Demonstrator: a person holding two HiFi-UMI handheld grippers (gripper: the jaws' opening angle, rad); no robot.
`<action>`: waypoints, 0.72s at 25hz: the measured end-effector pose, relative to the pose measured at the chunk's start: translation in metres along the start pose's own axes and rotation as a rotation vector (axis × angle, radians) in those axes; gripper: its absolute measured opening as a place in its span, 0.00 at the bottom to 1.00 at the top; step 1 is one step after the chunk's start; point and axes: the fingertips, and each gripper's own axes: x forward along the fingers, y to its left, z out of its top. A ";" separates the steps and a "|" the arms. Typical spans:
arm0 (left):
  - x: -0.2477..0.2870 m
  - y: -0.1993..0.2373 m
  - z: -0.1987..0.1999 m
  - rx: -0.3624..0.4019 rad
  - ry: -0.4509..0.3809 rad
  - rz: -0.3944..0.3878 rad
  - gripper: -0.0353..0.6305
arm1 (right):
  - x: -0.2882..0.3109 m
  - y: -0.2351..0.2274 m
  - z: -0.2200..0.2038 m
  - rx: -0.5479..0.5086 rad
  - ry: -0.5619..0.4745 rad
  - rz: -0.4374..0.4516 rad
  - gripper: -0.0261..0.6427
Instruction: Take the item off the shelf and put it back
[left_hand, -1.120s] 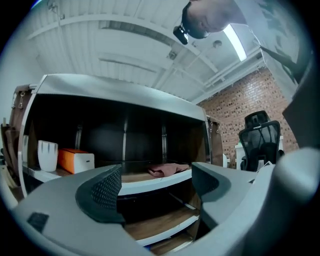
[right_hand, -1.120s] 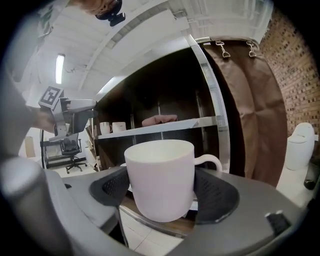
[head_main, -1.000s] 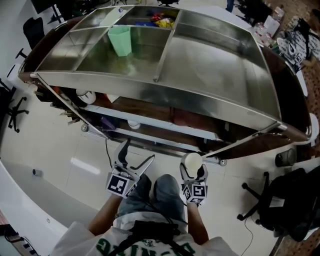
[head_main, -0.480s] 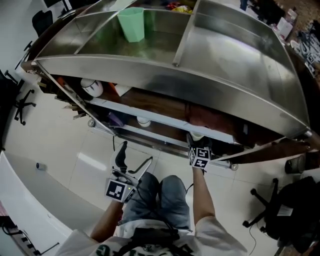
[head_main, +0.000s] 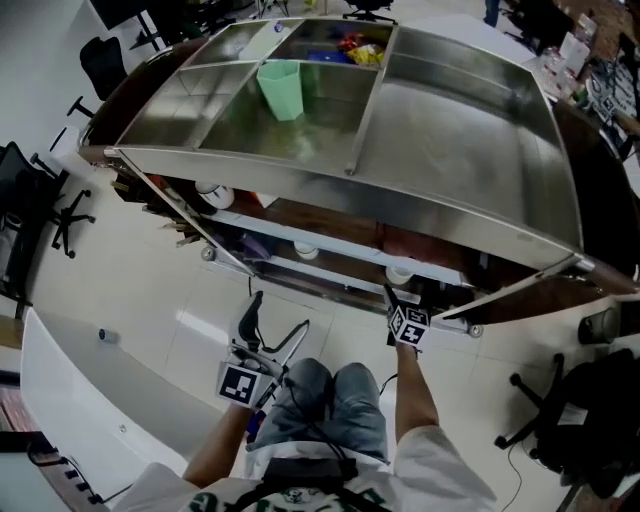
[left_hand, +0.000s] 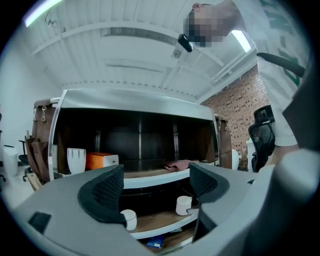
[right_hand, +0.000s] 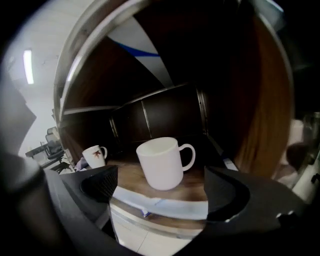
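Right tongs (right_hand: 159, 186) reaching forward, tilted down, jaws just opened wide, gripping nothing; left tongs (left_hand: 156, 184) level, jaws apart.

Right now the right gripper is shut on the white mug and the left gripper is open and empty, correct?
No: the right gripper is open, its jaws have just opened; the white mug stands free on the shelf between them, the right gripper view shows. The left gripper is open and empty.

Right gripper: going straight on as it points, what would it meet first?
Most likely the mug on the shelf, though depth is unclear. The jaws of the right gripper have just been opening; the mug stands untouched in line with their gap.
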 end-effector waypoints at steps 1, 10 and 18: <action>-0.003 -0.003 0.013 -0.001 0.012 -0.005 0.64 | -0.024 0.008 0.001 0.003 0.010 0.012 0.88; -0.016 -0.033 0.137 -0.080 0.056 -0.039 0.64 | -0.266 0.162 0.180 -0.102 -0.188 0.276 0.87; -0.033 -0.034 0.224 0.004 -0.029 -0.033 0.64 | -0.403 0.207 0.380 -0.203 -0.497 0.292 0.83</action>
